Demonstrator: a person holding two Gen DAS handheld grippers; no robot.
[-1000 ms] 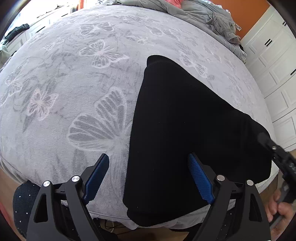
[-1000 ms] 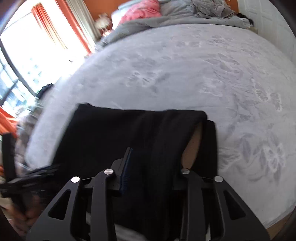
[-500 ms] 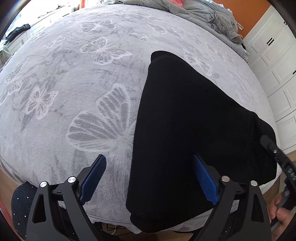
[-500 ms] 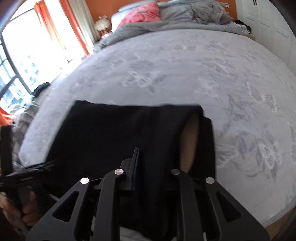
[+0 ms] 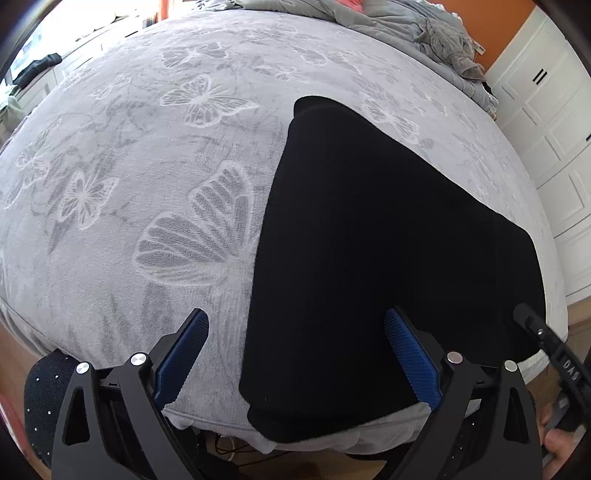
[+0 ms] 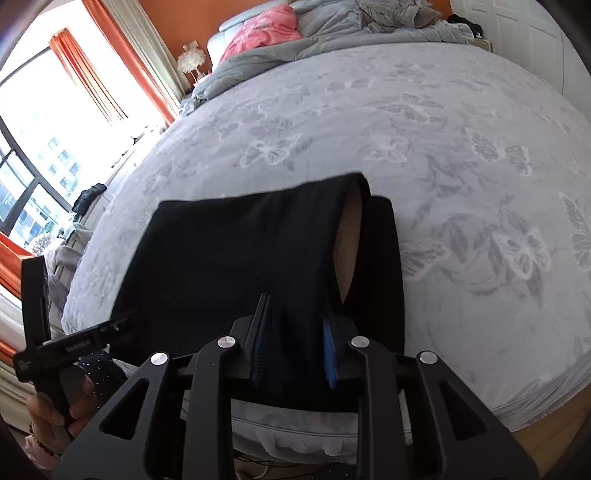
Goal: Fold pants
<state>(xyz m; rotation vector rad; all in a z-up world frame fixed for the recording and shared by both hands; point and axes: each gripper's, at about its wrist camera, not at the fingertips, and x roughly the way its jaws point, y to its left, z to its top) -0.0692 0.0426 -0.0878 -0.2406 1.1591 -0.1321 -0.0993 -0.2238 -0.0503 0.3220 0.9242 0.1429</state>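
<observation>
Since a second ago my right gripper (image 6: 293, 332) has been opening, loosening on a pants (image 6: 229, 254) fold between its pads. My left gripper (image 5: 295, 354) hangs wide, empty, over the bed (image 5: 147, 155) edge.

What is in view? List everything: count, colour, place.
pants: one, black, folded at the bed's near edge
bed cover: one, grey with butterflies, under the pants
duvet: one, grey, bunched at the head end
pillow: one, pink, by the duvet
curtains: several, orange, at the window
wardrobe doors: white, beside the bed
left gripper: black, blue pads, open over the pants' edge
right gripper: black, jaws just opening, pants fold between them
</observation>
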